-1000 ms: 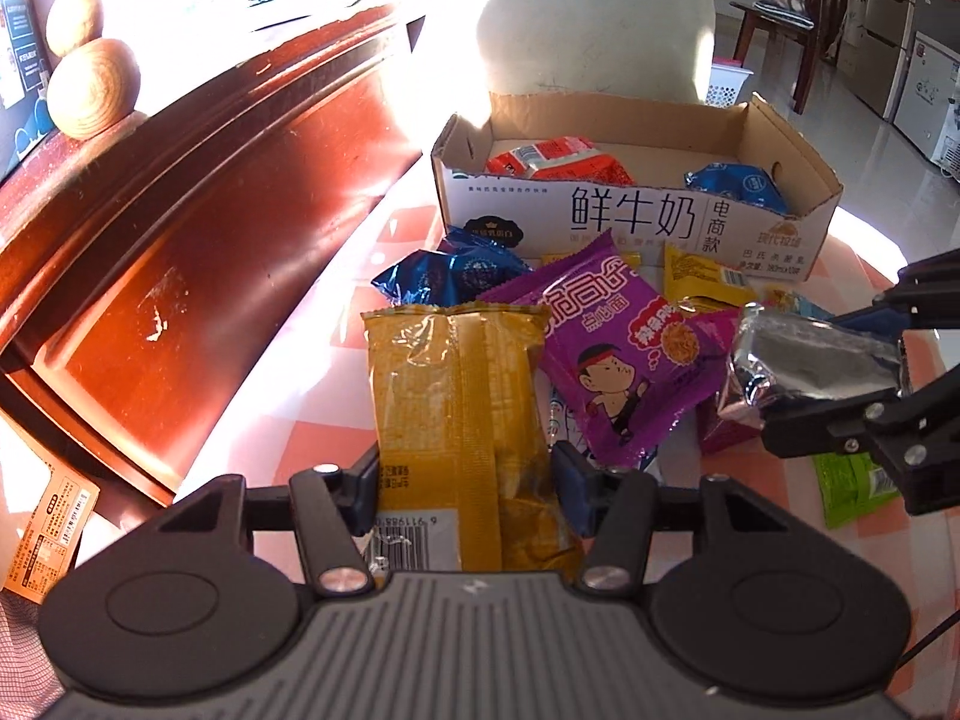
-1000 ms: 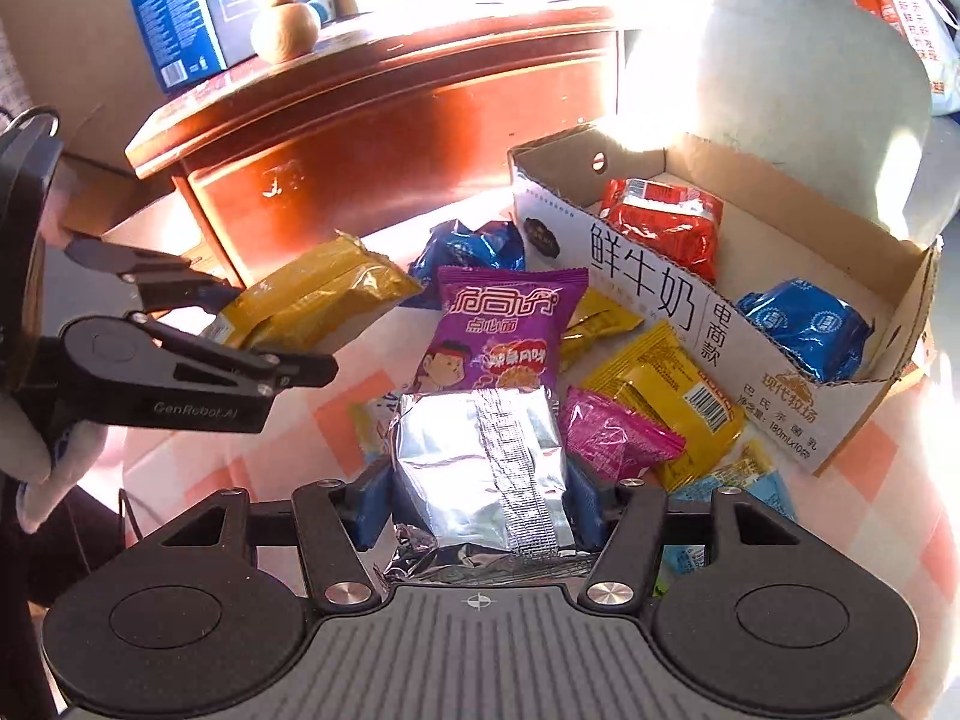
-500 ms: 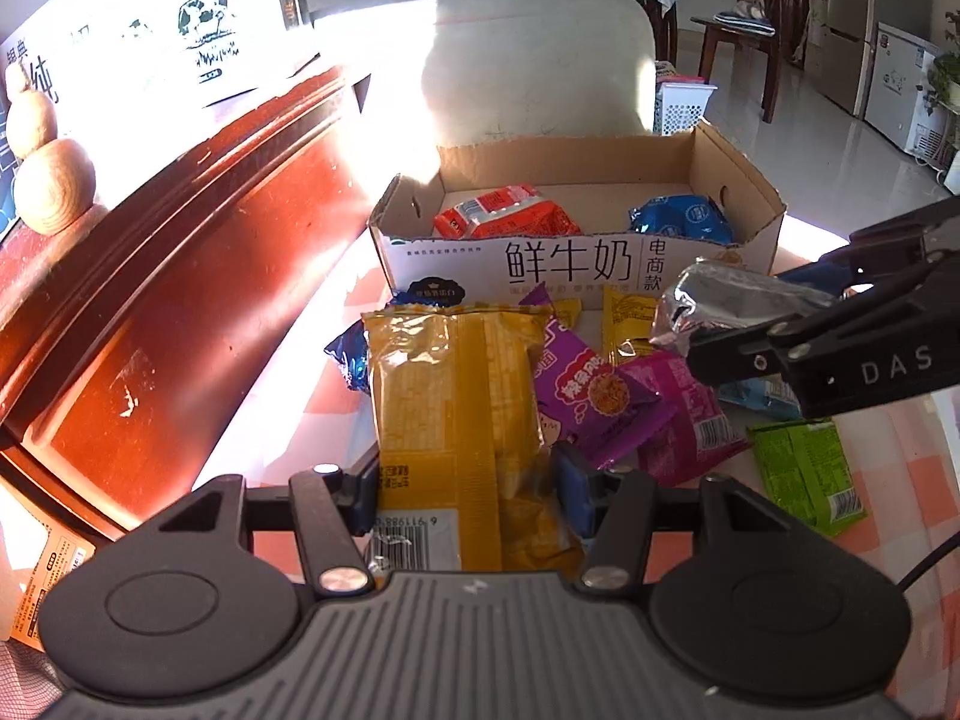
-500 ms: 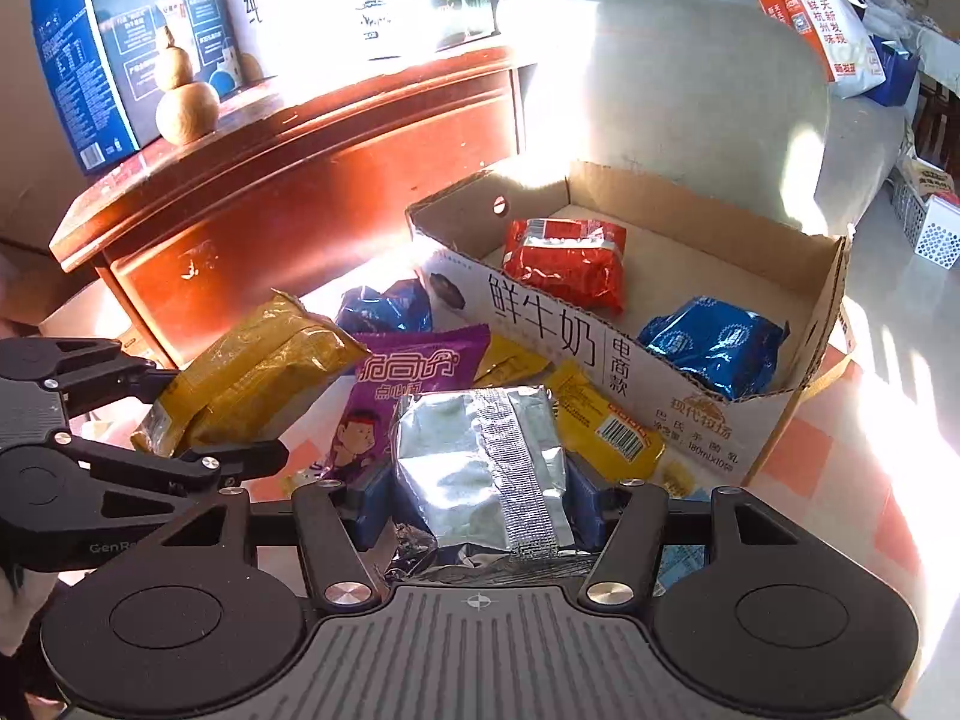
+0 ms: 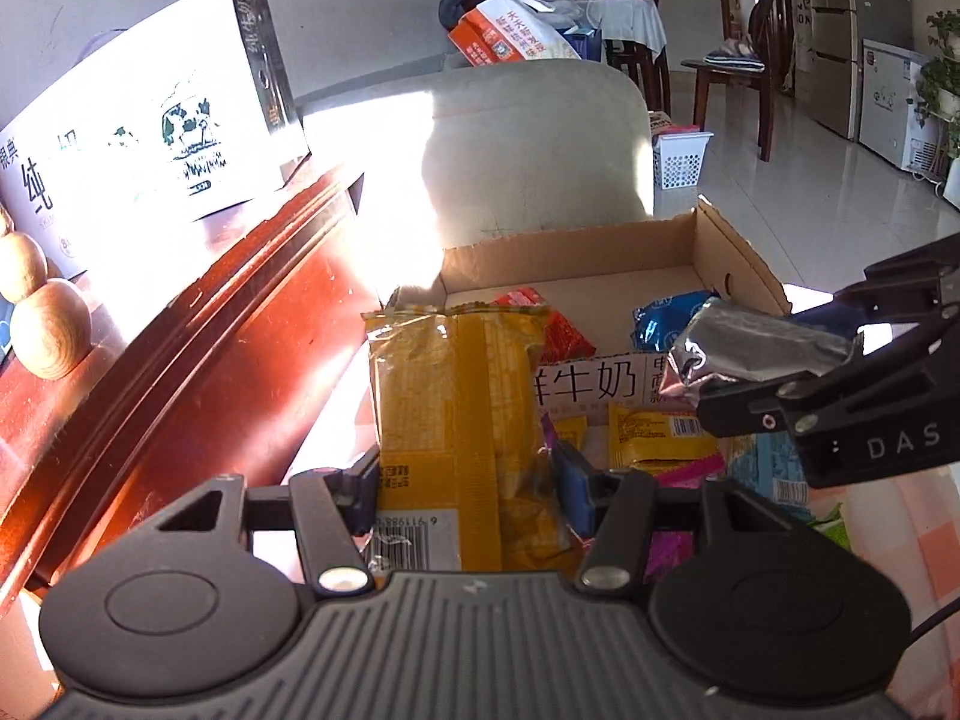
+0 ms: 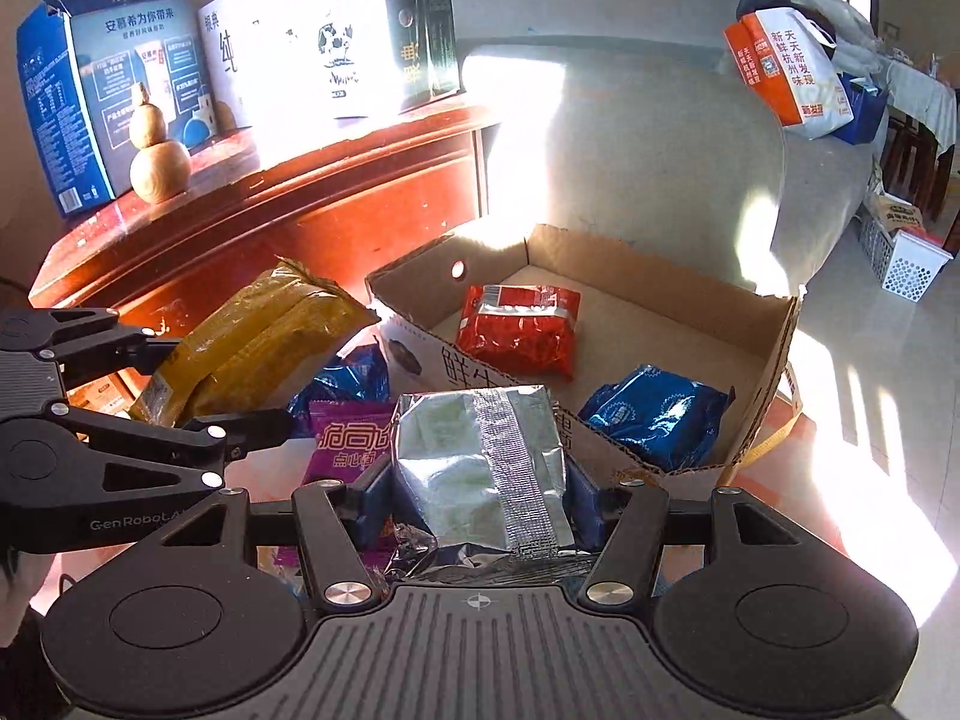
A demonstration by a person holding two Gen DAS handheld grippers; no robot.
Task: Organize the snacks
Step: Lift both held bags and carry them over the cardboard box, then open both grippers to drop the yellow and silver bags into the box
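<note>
My left gripper (image 5: pixel 468 480) is shut on a yellow snack packet (image 5: pixel 456 420) and holds it in the air before the cardboard box (image 5: pixel 738 252). The packet also shows in the right wrist view (image 6: pixel 258 336). My right gripper (image 6: pixel 480 498) is shut on a silver foil packet (image 6: pixel 480 468), seen from the left wrist too (image 5: pixel 756 348), held above the box's near wall (image 6: pixel 606 450). Inside the box lie a red packet (image 6: pixel 516 330) and a blue packet (image 6: pixel 654 414).
Loose snacks lie on the checked tablecloth before the box: a purple packet (image 6: pixel 342 444), a blue one (image 6: pixel 348 378), yellow ones (image 5: pixel 654 438). A red wooden cabinet (image 6: pixel 270 210) with milk cartons (image 6: pixel 324 42) and a gourd (image 6: pixel 156 150) stands to the left. A pale chair (image 5: pixel 540 144) is behind the box.
Both grippers have risen and moved toward the box with their packets still held. The loose snacks on the table now sit lower in both views.
</note>
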